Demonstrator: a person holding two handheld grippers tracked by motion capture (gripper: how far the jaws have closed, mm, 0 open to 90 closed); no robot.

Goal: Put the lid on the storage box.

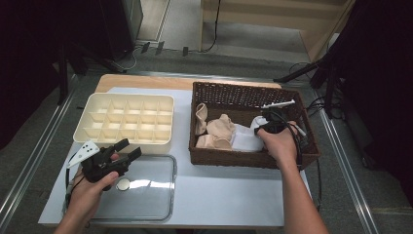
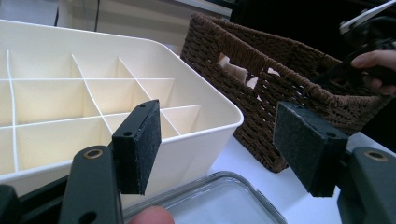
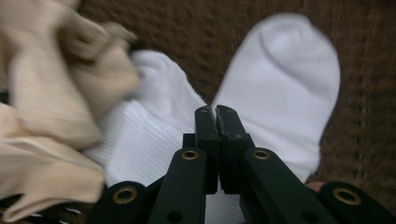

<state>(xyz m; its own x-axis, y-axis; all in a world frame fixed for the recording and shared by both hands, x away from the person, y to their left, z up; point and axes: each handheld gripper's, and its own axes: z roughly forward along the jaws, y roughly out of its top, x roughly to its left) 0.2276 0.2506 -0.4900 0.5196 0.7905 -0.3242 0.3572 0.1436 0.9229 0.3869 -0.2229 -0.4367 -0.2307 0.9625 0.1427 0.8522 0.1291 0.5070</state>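
Observation:
A dark wicker basket (image 1: 234,91) at the right of the table holds beige socks (image 1: 217,130) and a white sock (image 1: 245,140). My right gripper (image 1: 262,127) is down inside the basket, mostly covered by the hand. In the right gripper view it (image 3: 215,111) is shut, its tips just over the white sock (image 3: 285,70), with no fabric visible between the jaws; the beige socks (image 3: 51,93) lie to the left. My left gripper (image 1: 129,147) hangs open and empty over a clear lid (image 1: 146,192), in front of a cream divided tray (image 1: 131,96).
In the left gripper view, the open gripper (image 2: 224,140) faces the tray's front corner (image 2: 205,135) and the basket (image 2: 280,60) beyond it. A small round disc (image 1: 123,184) sits on the lid. The table's front edge is close to both forearms.

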